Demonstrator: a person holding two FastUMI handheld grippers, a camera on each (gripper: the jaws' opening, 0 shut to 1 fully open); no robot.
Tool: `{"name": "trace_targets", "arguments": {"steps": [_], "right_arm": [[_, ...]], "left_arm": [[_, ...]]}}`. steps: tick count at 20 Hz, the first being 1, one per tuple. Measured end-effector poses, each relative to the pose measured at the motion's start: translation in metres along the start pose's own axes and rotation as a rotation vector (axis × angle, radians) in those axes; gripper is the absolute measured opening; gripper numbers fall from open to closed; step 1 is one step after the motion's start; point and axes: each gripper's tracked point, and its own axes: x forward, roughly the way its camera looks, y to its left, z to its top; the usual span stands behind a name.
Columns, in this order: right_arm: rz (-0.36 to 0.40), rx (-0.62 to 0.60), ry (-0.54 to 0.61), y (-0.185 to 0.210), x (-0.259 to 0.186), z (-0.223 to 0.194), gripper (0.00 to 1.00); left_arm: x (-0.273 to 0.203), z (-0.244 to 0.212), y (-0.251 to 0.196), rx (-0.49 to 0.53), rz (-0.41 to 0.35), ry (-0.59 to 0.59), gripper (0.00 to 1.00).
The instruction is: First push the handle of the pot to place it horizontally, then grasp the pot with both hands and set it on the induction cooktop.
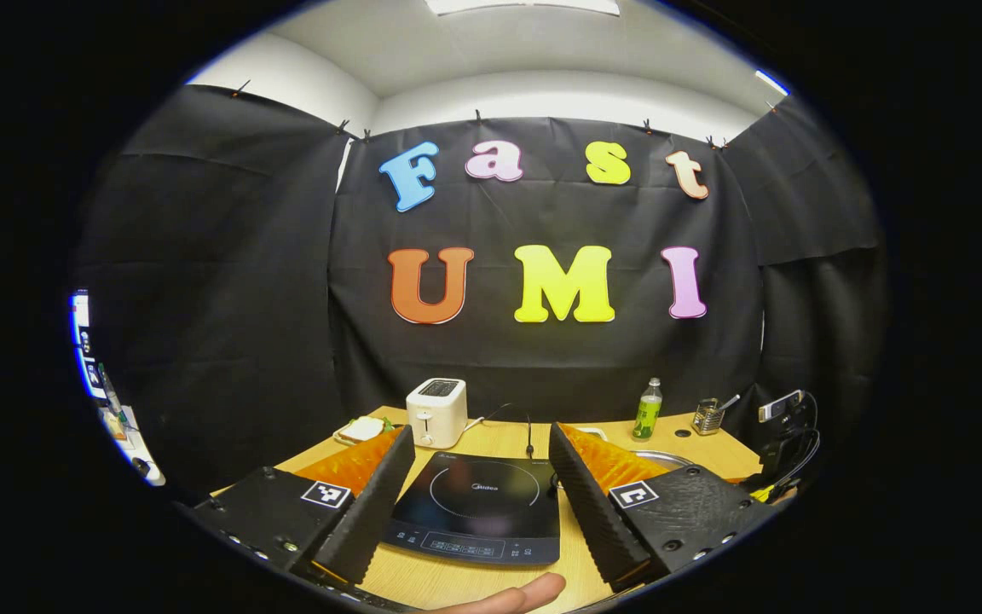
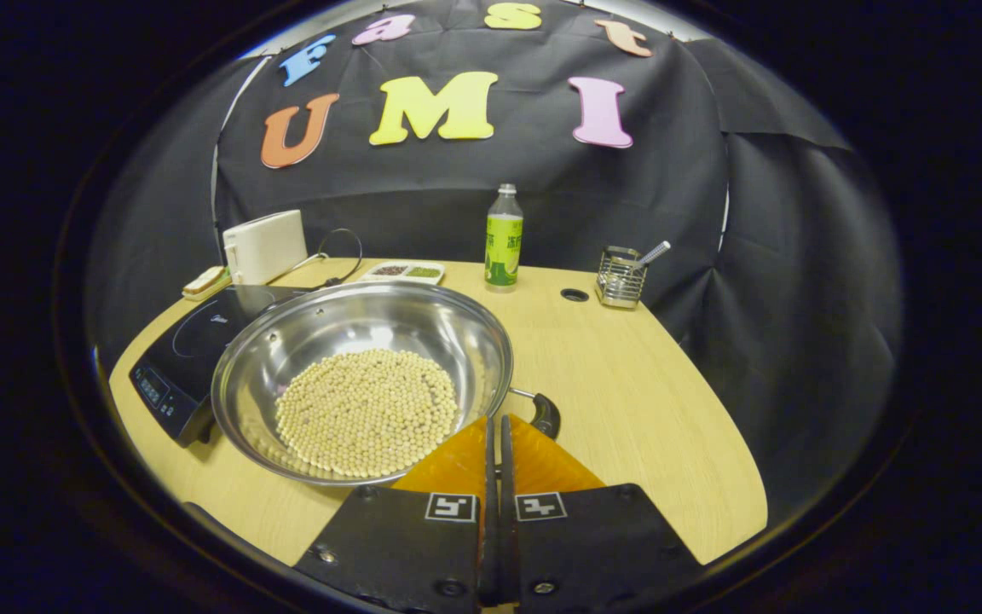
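1. Fingers of the left gripper (image 1: 482, 503) spread wide, empty, over the induction cooktop (image 1: 478, 512).
2. Right gripper (image 2: 495, 448) is pressed closed, empty, at the pot (image 2: 363, 379) beside the handle (image 2: 542, 414).
3. Hard shoves risk spilling beans (image 2: 367, 414).

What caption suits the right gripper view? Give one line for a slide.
Right gripper, fingers together, beside the handle of a steel pot of beans, next to the cooktop.

One pot (image 2: 355, 341), one induction cooktop (image 1: 478, 507), one toaster (image 1: 437, 412), one bottle (image 2: 504, 237), one utensil caddy (image 2: 620, 277).
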Motion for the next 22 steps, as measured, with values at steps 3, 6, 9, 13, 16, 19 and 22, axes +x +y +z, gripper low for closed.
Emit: {"name": "trace_targets", "arguments": {"steps": [3,6,9,13,16,19,22], "right_arm": [[-0.001,-0.005,-0.021,-0.003,0.006,0.003,0.04],[0.002,0.024,-0.018,-0.002,0.003,0.001,0.04],[-0.003,0.010,-0.021,0.003,-0.012,-0.004,0.04],[-0.010,0.018,-0.009,0.000,-0.022,-0.010,0.04],[0.010,0.028,0.016,0.007,-0.027,-0.021,0.04],[-0.009,0.036,0.032,-0.002,-0.020,-0.028,0.04],[-0.018,0.027,0.030,-0.006,-0.014,-0.024,0.04]], "left_arm": [[0.002,0.000,-0.009,0.002,-0.020,-0.001,0.95],[0.000,-0.001,-0.015,0.012,-0.035,0.001,0.94],[-0.003,0.003,-0.016,0.006,-0.046,-0.014,0.94],[-0.008,0.003,-0.016,-0.003,-0.055,-0.013,0.94],[-0.010,0.004,-0.017,-0.001,-0.061,-0.018,0.94],[-0.008,0.002,-0.016,-0.001,-0.061,-0.016,0.94],[-0.003,-0.002,-0.018,0.003,-0.059,-0.008,0.94]]}}
